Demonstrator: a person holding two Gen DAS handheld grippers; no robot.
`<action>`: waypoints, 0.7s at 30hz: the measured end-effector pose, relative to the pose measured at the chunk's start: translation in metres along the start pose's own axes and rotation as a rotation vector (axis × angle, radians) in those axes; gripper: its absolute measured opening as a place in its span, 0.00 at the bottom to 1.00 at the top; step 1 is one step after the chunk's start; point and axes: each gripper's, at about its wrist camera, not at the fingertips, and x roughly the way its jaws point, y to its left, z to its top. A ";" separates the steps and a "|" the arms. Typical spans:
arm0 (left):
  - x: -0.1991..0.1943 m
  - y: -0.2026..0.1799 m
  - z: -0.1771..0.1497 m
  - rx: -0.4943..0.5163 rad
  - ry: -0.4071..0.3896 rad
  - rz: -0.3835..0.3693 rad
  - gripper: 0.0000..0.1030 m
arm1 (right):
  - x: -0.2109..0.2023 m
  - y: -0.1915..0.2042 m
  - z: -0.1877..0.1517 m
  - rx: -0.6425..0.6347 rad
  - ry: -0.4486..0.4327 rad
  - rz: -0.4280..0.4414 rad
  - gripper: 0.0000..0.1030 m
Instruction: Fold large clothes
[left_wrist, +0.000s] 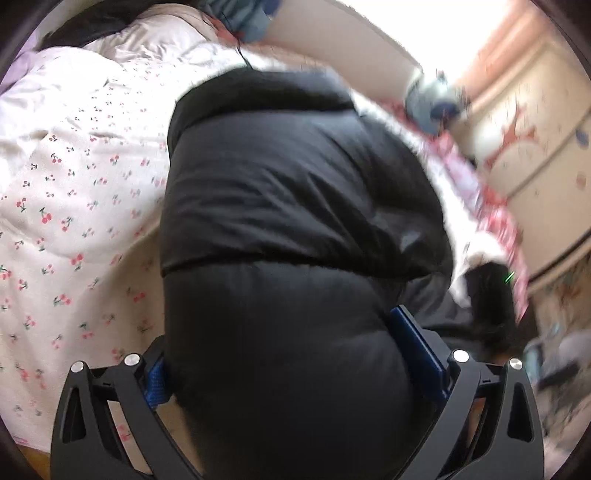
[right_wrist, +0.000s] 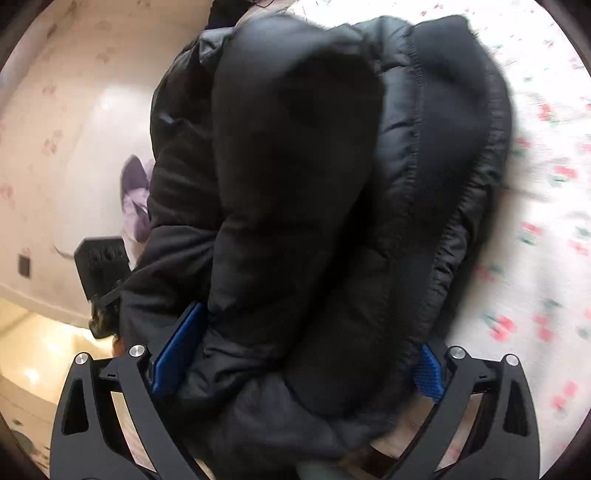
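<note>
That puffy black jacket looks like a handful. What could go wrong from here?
1. The jacket bulges thick between the left gripper, so it may spring apart and undo the fold.
2. The right gripper has its jaws wide around the bundle; a layer could slide out.
3. The jacket lies close to the edge of the bed and could slip toward the floor.

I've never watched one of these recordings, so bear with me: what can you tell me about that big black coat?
The black puffer jacket is thick, quilted in padded sections with stitched seams, its smooth shell slightly shiny. It lies bundled in bulky folds on a white bedspread printed with small red cherries. Both tools have it between their blue pads: the left gripper straddles one puffy end, and the right gripper stands wide around another thick fold. Whether the pads press on it cannot be told. Its zip and sleeves are not clearly visible.
</note>
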 end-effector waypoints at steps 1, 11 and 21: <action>0.003 0.003 -0.007 0.014 0.011 -0.001 0.93 | -0.012 -0.003 -0.004 0.010 -0.028 0.005 0.92; -0.010 0.021 -0.036 -0.051 -0.075 -0.010 0.93 | 0.008 0.000 -0.002 -0.040 -0.041 -0.272 0.93; -0.042 -0.017 -0.035 0.195 -0.216 0.222 0.93 | -0.046 0.119 0.020 -0.352 -0.460 -0.298 0.93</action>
